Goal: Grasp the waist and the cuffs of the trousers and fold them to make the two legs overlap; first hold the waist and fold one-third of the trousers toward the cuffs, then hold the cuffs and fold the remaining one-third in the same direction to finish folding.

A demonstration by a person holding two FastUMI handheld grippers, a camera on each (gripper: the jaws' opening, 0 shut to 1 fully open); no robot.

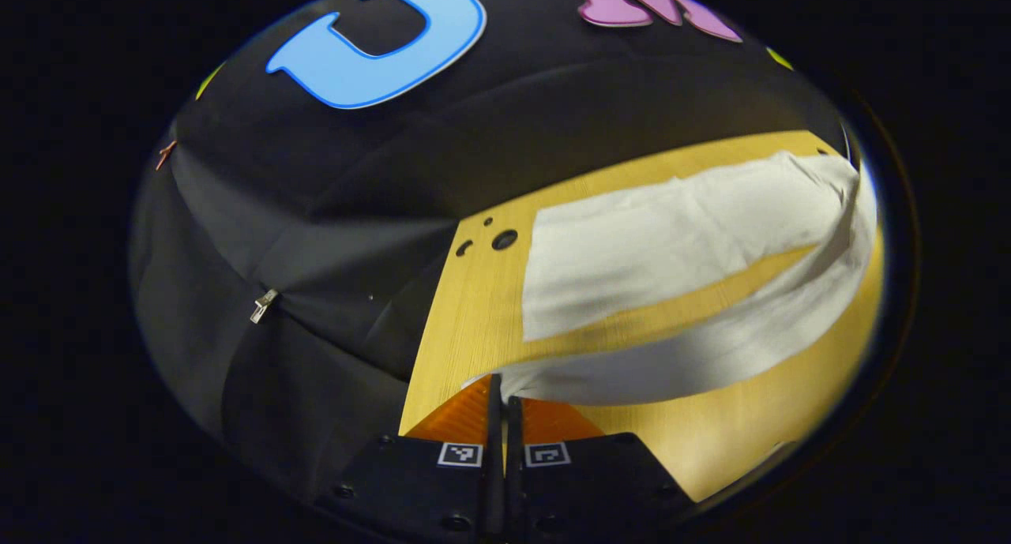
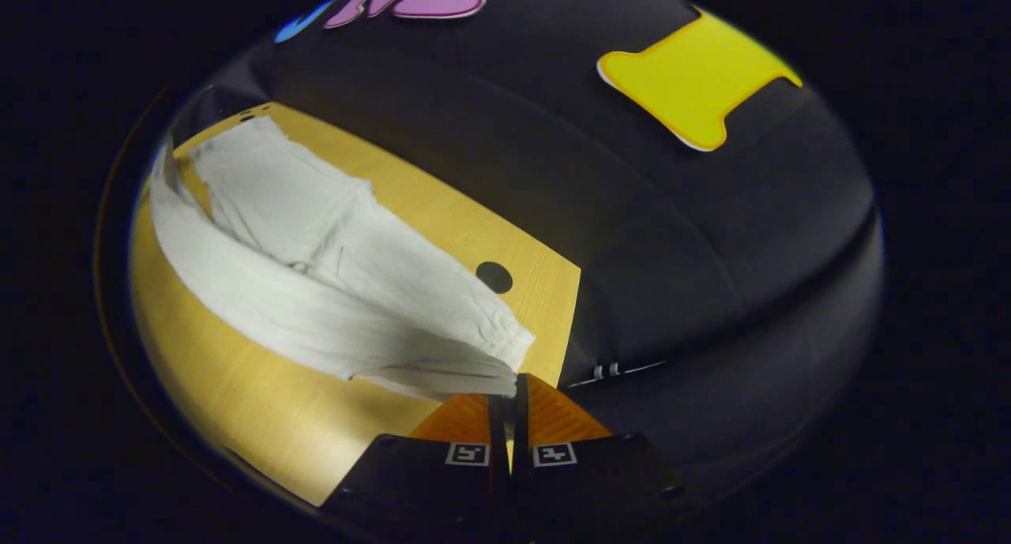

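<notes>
The white, crinkled cloth trousers (image 1: pixel 632 260) lie across the yellow wooden table (image 1: pixel 474 323), centre-right in the left gripper view and upper left in the right gripper view. The left gripper (image 1: pixel 503 402) has its jaws pinched tight on one raised edge; the right gripper (image 2: pixel 512 398) likewise nips the gathered end. The leg-over-leg fold looks underway; both thirds remain.

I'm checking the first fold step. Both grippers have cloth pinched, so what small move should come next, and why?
Probably carry the lifted leg across onto the flat one: the left gripper and right gripper hold one edge of the white trousers raised above the table.
</notes>
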